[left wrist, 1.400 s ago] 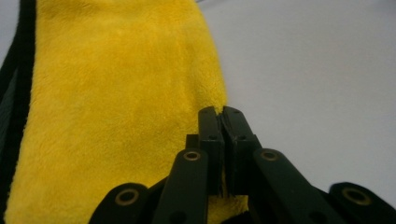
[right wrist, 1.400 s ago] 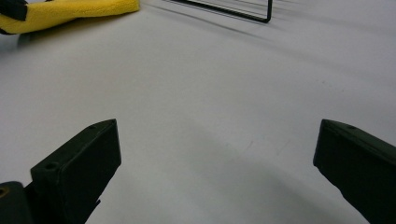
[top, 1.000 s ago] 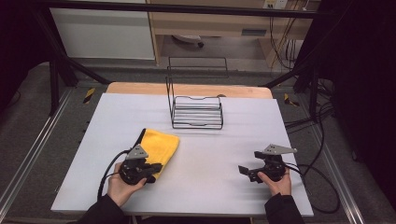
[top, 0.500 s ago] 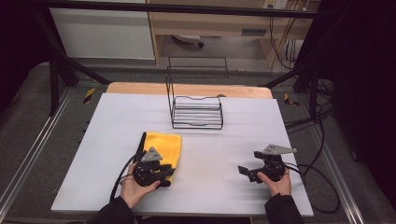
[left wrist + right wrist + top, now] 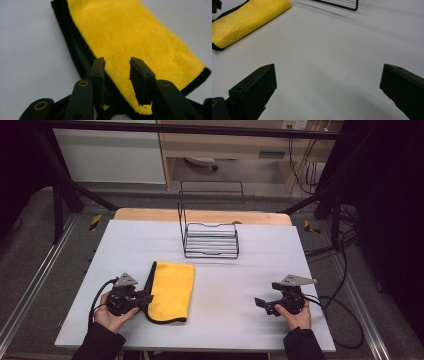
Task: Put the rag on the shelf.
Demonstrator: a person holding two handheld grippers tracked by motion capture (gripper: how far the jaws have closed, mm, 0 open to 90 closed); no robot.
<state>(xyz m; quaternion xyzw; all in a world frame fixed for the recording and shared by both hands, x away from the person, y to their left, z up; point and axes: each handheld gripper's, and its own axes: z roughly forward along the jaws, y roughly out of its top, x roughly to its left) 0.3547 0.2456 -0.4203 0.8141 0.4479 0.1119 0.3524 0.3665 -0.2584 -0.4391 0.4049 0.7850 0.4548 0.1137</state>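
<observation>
We see the folded yellow cloth (image 5: 173,289) flat on the worktop (image 5: 250,280), front-left. Our left tongs (image 5: 145,298) sit at its near-left black edge; their jaws have just been opening, part-spread, pads clear of the pile. Right tongs (image 5: 260,303) rest wide apart, holding nothing, likely waiting. Wire rack (image 5: 210,239) stands behind.

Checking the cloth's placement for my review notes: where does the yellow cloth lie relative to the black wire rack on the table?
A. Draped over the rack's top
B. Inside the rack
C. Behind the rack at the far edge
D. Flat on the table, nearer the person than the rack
D: the yellow cloth lies flat on the table, apart from the wire rack and nearer the person.
</observation>
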